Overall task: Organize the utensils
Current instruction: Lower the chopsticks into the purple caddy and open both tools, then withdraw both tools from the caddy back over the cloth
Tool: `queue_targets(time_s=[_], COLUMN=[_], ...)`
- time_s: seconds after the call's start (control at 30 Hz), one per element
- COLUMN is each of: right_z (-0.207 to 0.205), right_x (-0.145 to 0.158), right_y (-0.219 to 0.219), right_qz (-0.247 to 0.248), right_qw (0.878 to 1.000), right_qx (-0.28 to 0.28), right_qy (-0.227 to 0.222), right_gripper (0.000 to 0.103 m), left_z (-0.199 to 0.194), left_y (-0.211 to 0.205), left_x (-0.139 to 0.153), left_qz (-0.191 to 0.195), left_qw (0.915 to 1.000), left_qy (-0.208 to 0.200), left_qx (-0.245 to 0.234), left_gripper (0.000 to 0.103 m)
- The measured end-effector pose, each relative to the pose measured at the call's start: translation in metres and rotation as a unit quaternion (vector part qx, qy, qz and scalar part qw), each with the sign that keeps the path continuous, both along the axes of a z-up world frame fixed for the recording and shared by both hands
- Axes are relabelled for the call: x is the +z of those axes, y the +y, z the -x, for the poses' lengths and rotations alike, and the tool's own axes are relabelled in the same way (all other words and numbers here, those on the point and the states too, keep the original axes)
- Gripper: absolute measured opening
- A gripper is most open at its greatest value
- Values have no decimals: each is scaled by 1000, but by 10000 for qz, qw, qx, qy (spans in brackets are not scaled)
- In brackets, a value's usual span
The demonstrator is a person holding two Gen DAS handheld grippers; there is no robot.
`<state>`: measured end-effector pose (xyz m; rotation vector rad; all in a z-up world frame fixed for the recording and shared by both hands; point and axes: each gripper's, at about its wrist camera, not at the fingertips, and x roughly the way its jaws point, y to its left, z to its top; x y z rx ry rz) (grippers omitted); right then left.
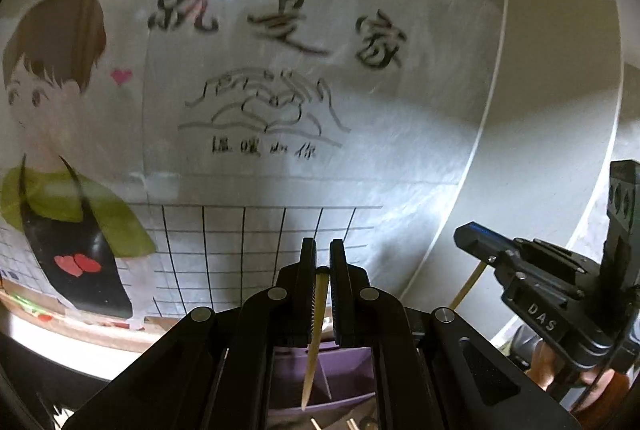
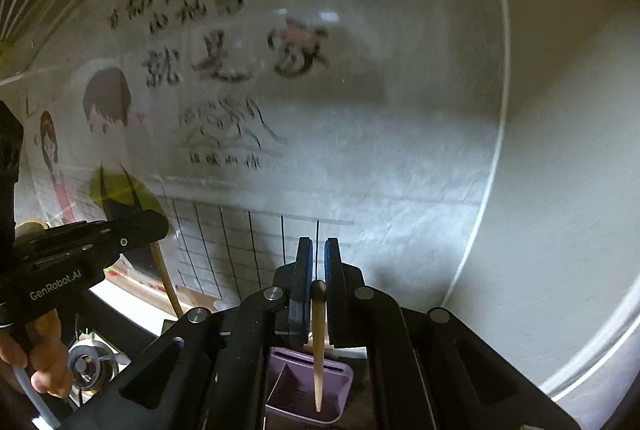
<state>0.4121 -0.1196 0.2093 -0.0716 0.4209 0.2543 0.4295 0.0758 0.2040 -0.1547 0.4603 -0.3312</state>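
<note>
My left gripper (image 1: 323, 266) is shut on a wooden chopstick (image 1: 314, 346) that hangs tip down over a purple utensil holder (image 1: 340, 386). My right gripper (image 2: 318, 270) is shut on a second wooden chopstick (image 2: 319, 346), tip down above the same purple holder (image 2: 296, 390), which has a divider inside. Each gripper shows in the other's view: the right one at the right edge (image 1: 532, 270) with its chopstick (image 1: 468, 286), the left one at the left edge (image 2: 80, 250) with its chopstick (image 2: 166, 274).
A wall poster (image 1: 240, 90) with cartoon figures, writing and a grid stands close ahead. A white corner trim (image 1: 484, 134) runs down the wall to the right. More chopstick ends (image 1: 352, 424) lie below the holder. A metal sink drain (image 2: 86, 366) sits at lower left.
</note>
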Motion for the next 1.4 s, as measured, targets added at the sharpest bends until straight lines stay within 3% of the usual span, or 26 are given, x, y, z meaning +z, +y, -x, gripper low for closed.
queue_targets(time_s=[0.17,0.33,0.63,0.73,0.77,0.8,0.97,1.1,1.27,1.4], right_z=[-21,-39,-48,-42,-36,-33,4,31,75,113], right_x=[-30,-66,-112,-109,-104,-99,-73,-65,-75,-90], right_y=[-3,-5,-7,-9,-10,-11,-16,-25,-31,-35], right_qz=[-77,-101,-15,110,159,202,655,765,1072,1164], right_qw=[9996,9980,9924,9932,9941,9948,9966,9961,9934,9920], right_qx=[-22,-2,88,23,2,-23,-190,-185,-243,-301], right_qy=[274,632,1226,1159,1077,1000,466,402,330,383], right_gripper=[5,5,6,21,33,41,52,58,63,63], left_z=[-15,-27,-48,-54,-52,-49,-23,8,48,87], left_y=[4,2,-3,-4,-4,-2,7,7,6,5], left_x=[-14,-32,-85,-96,-96,-93,-70,-57,-62,-89], left_qz=[90,-62,128,150,131,133,302,-6,-79,-50], left_qw=[9998,9995,9939,9908,9911,9920,9960,9979,9978,9958], left_qy=[163,322,1091,1333,1314,1248,811,522,545,763], left_qx=[-22,-1,-128,-191,-158,-104,205,378,377,495], left_gripper=[6,7,8,9,9,9,12,13,14,18])
